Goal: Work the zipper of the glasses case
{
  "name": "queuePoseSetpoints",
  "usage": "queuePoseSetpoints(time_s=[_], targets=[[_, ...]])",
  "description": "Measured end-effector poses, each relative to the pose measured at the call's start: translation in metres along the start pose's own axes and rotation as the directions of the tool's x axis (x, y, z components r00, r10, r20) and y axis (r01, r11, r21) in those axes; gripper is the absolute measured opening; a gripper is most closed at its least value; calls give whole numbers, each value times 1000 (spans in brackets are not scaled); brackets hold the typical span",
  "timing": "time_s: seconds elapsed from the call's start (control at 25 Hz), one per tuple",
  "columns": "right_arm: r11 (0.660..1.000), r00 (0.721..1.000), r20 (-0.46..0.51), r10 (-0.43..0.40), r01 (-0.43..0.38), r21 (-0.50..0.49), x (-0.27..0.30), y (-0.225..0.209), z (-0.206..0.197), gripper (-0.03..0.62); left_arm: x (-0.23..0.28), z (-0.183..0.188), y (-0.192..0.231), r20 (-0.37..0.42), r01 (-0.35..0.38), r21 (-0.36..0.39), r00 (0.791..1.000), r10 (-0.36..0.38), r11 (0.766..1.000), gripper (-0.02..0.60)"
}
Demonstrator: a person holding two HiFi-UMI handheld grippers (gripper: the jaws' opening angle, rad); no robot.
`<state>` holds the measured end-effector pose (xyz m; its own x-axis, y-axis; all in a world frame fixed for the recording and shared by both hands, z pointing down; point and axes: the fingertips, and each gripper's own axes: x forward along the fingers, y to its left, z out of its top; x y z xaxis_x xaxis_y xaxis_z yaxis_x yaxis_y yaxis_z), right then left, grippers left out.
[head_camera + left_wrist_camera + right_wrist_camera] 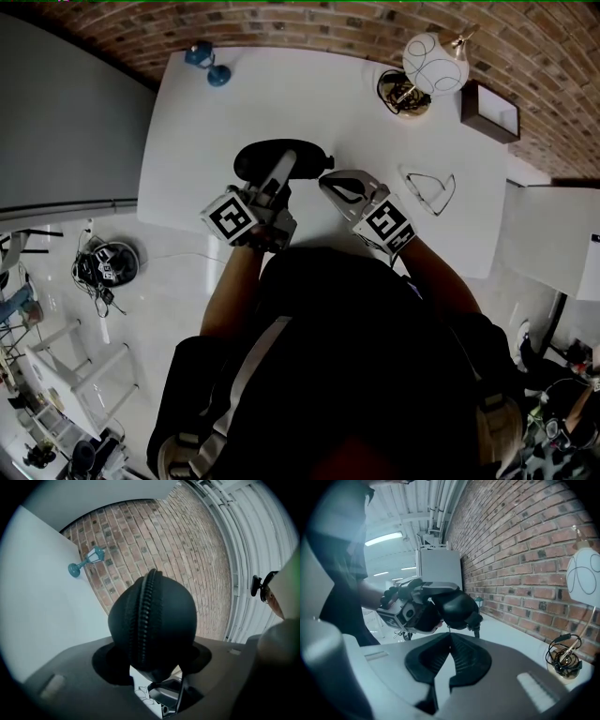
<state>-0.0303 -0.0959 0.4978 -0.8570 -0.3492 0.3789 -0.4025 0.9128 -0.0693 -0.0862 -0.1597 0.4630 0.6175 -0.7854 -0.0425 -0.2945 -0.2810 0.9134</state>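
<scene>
Zipper step under way: we clamp the glasses case [161, 616] in the left gripper [156, 660]. The right gripper [450, 637], jaws pressed together, meets its right end. Next, likely, we draw the zipper [140, 620] along.

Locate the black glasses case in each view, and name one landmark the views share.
Head view: glasses case above centre.
Left gripper view: glasses case dead centre, zipper facing the camera.
Right gripper view: glasses case at centre, above the jaws.
Shared landmark: brick wall.
</scene>
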Motion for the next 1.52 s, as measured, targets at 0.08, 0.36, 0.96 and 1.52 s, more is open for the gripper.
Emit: queuePoseSetpoints(time_s=[0.08, 0.36, 0.96, 1.52], targets=[[1000, 1000, -12, 4, -4, -8, 0, 1, -3, 3, -1, 0, -1, -32, -4, 57, 999, 6, 998, 245], [1000, 999, -32, -2, 1, -28, -5, -4, -11, 3, -6, -9, 4, -71, 2, 12, 997, -1, 1000, 242], [992, 996, 18, -89, 90, -87, -14, -20, -1, 3, -6, -11, -3, -104, 39, -2, 994, -39, 999, 242], [952, 990, -3, -141, 134, -274, -18, -24, 11, 3, -8, -18, -5, -266, 33, 169, 964, 14, 985, 245]])
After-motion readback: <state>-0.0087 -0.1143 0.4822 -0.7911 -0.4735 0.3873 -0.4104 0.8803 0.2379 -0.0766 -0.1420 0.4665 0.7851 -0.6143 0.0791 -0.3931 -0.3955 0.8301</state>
